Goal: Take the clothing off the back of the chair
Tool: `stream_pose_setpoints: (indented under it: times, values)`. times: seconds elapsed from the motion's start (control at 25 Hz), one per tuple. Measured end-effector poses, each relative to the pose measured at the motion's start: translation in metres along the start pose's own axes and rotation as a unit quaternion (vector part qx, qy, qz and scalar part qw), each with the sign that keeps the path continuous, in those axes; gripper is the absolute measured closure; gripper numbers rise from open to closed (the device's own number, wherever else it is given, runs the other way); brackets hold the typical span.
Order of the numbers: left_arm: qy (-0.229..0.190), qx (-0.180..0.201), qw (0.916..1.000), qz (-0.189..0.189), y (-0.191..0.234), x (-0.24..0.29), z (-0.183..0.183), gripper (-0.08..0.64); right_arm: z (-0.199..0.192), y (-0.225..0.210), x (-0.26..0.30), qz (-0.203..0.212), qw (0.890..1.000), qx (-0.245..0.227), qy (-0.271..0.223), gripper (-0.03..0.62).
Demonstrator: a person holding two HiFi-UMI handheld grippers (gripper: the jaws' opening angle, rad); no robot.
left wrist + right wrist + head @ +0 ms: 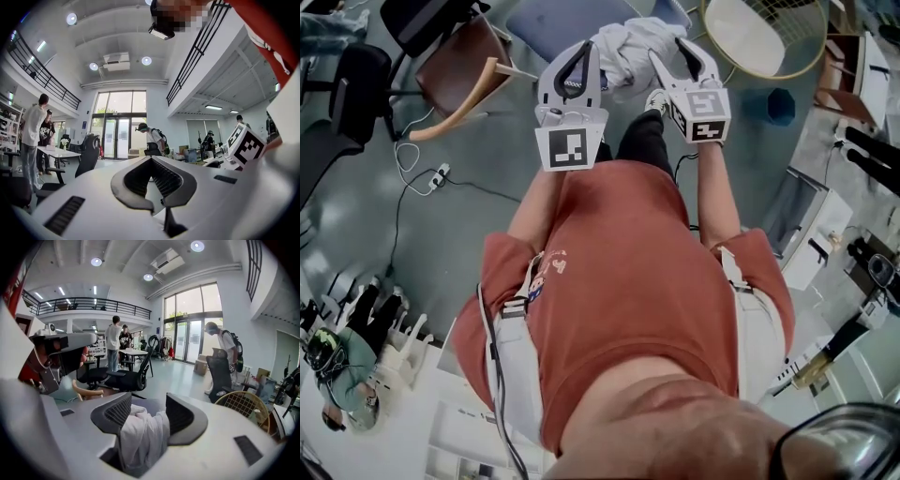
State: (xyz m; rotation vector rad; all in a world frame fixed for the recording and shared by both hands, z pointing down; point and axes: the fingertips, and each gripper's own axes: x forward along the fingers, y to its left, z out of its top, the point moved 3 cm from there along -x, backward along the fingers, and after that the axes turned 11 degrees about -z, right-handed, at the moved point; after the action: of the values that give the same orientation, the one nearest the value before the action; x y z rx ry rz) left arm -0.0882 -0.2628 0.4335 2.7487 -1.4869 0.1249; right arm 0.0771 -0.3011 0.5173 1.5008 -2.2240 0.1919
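A crumpled white garment (628, 42) lies bunched on a blue-grey seat (548, 19) ahead of me. My right gripper (667, 49) is at the garment's right edge. In the right gripper view a fold of the garment (143, 437) hangs loosely in the gap of that gripper (147, 401), whose jaws stand apart without pinching it. My left gripper (589, 47) hovers just left of the garment with its tips together; the left gripper view shows that gripper (151, 159) holding nothing. A brown wooden chair (459, 70) stands to the left with a bare back.
A round wire basket with a yellow rim (769, 33) sits to the right. Black office chairs (347, 84) stand at the left, and a cable with a power strip (439, 173) lies on the floor. White desks and equipment (811, 244) line the right. Several people stand farther off.
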Motion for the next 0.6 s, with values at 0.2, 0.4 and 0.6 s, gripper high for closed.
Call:
stream_pose_setpoints:
  times: [0.2,0.4,0.6]
  values:
    - [0.007,-0.005,1.0,0.0,0.0,0.002,-0.007,0.546,-0.02,0.011,0.009,0.062,0.996,-0.046,0.039,0.298]
    - [0.013,-0.01,0.9999,-0.002,-0.001,0.004,-0.012,0.546,-0.043,0.027,0.015,0.119,0.979,-0.138,0.092,0.257]
    - [0.016,-0.015,0.9998,0.0,0.001,0.007,-0.016,0.546,-0.064,0.026,0.026,0.13,0.954,-0.235,0.136,0.225]
